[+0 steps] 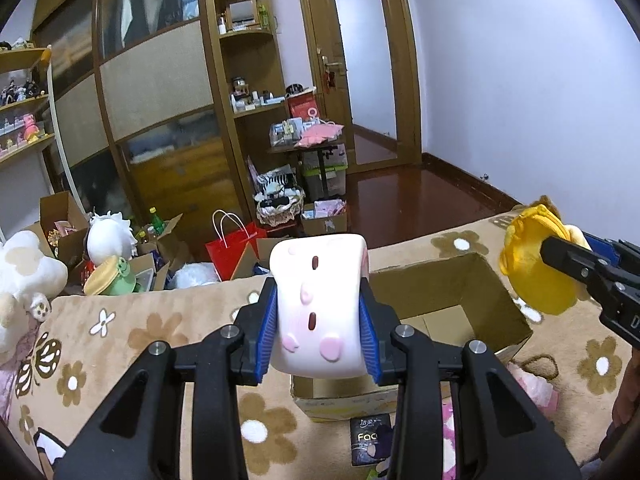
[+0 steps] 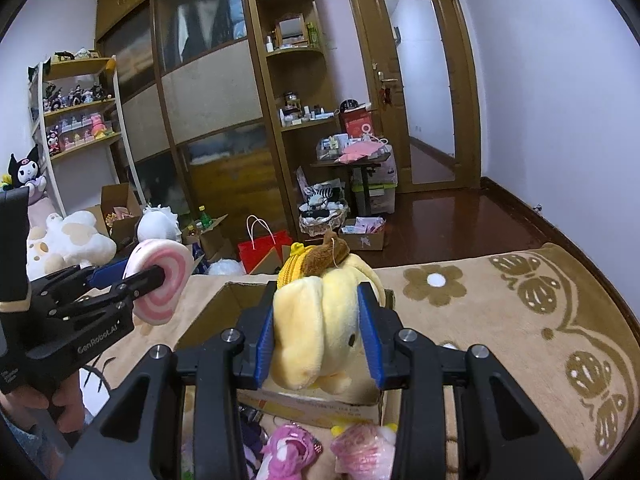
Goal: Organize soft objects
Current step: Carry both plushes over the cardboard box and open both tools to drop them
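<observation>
floral blanket (image 1: 132,332), pink-white swirl plush (image 1: 320,308), yellow plush (image 2: 324,320)

Fuzzy yellow plush toy (image 2: 324,320), matt cardboard box (image 1: 480,280)

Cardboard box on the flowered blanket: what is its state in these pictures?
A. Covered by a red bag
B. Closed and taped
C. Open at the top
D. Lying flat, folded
C: the cardboard box stands open on the flowered blanket, and its brown inner walls and floor show in the left wrist view.
</observation>
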`<state>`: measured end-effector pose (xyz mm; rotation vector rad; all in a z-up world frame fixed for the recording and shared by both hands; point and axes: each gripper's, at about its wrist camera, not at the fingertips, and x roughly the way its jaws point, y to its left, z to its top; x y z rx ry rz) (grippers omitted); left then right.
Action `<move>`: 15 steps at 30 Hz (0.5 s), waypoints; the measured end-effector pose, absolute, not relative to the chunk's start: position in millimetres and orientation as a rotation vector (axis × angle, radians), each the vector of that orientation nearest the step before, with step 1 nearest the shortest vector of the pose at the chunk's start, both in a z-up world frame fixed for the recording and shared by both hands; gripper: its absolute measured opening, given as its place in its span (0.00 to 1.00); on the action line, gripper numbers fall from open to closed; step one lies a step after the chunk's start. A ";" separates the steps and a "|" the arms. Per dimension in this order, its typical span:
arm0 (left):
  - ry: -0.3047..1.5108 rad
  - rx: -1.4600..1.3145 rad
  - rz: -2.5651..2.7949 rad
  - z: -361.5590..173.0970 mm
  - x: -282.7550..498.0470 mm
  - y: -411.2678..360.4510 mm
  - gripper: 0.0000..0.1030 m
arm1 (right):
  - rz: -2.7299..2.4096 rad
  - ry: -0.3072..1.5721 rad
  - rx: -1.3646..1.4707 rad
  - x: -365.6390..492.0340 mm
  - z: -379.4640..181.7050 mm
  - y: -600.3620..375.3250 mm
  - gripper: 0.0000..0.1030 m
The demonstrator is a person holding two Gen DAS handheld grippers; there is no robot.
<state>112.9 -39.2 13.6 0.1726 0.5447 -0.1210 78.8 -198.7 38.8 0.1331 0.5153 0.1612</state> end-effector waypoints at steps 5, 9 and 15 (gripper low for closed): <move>0.579 0.171 -0.129 2.5 124.2 -40.2 0.34 | 0.173 0.547 0.134 94.3 25.4 -197.3 0.39; 0.588 0.200 -0.118 -8.2 131.1 -44.1 0.35 | 0.187 0.572 0.132 104.8 15.4 -195.3 0.39; 0.620 0.212 -0.121 -20.9 139.4 -45.2 0.35 | 0.214 0.612 0.123 114.8 -0.6 -190.6 0.39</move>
